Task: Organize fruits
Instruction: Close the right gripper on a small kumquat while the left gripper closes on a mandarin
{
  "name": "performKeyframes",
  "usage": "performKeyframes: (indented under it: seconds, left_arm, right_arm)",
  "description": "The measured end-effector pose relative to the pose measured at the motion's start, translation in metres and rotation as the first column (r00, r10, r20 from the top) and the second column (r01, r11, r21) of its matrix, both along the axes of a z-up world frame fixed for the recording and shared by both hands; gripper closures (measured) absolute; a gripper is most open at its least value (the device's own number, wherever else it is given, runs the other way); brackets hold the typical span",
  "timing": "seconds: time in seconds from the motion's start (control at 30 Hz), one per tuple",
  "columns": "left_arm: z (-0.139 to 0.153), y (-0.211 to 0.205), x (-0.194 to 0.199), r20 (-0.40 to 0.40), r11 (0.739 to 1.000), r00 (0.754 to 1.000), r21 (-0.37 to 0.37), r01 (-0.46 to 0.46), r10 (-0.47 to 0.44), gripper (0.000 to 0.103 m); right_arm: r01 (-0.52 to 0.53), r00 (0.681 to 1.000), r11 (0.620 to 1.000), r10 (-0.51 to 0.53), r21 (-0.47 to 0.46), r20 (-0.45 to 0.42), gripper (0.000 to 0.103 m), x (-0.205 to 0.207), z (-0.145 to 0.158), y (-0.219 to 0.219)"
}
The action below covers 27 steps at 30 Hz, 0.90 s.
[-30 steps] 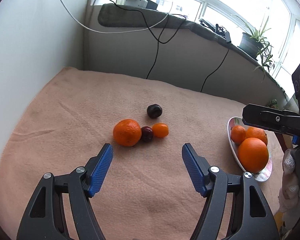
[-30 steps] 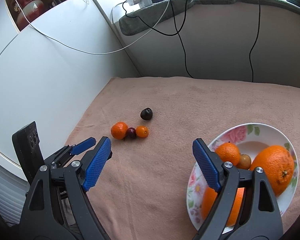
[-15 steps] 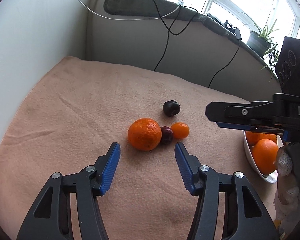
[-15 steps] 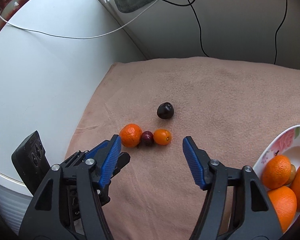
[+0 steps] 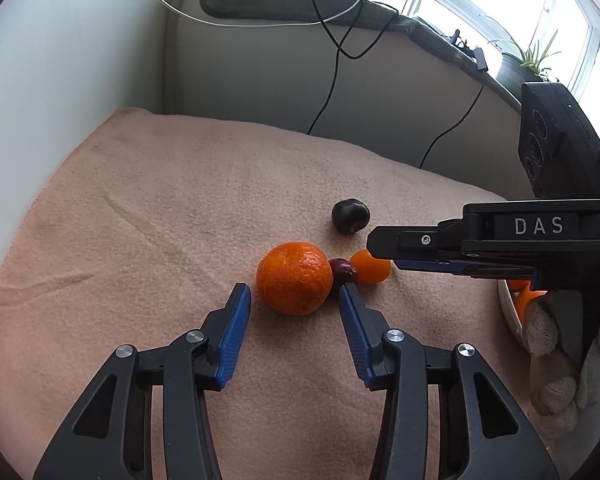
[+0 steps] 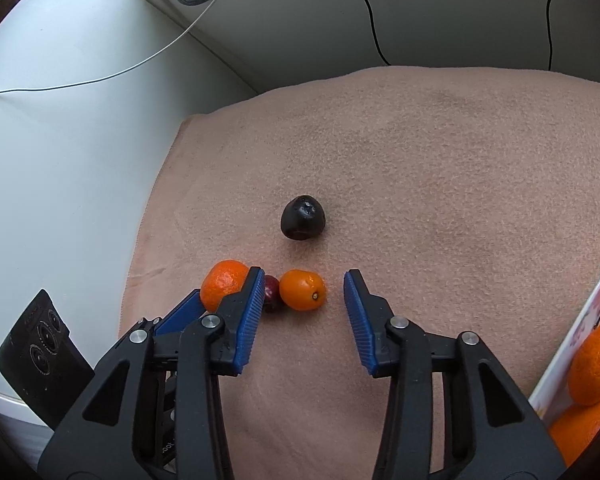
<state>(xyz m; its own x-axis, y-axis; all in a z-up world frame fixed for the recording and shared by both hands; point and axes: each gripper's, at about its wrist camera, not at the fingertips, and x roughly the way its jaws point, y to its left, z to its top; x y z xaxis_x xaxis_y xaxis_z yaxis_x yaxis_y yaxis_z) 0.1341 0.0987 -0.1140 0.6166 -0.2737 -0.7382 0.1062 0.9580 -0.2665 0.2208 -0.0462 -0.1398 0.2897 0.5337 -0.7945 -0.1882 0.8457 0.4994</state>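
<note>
On the far left of the peach cloth (image 5: 148, 208) nothing lies; the fruits sit near its middle. The left gripper (image 5: 295, 300) points down at the big mandarin (image 5: 294, 277). Its jaws have just been closing and now stand at a narrow gap, a little wider than the mandarin, and the blue pads do not touch it. The mandarin lies just in front of the tips, not yet between them.

Next to the right, a small dark red fruit (image 5: 343, 270) touches the mandarin, and a small orange kumquat (image 6: 302, 290) touches that fruit on its other side. A dark plum (image 6: 302, 217) lies apart, behind this row.

The right gripper (image 6: 303, 287) hangs over the kumquat. Its jaws have also just been closing, and the kumquat lies between the tips, with free space on both sides.

At the far right the flowered plate (image 6: 572, 344) holds several oranges (image 6: 596, 362).
</note>
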Motion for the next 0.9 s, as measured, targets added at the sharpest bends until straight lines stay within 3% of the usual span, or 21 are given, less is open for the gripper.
performKeyframes:
  seconds: [0.57,0.9]
  left_arm:
    - [-0.002,-0.005,0.012,-0.021,1.0,1.0,-0.009,0.004,-0.004,0.063]
    - [-0.002,-0.004,0.011,-0.013,1.0,1.0,-0.012,-0.007,0.007,0.065]
  right_arm:
    - [-0.01,1.0,1.0,0.01,-0.002,-0.001,0.076,0.005,-0.017,0.015]
    - [-0.01,1.0,1.0,0.01,0.003,0.013,0.077,-0.001,-0.016,0.01]
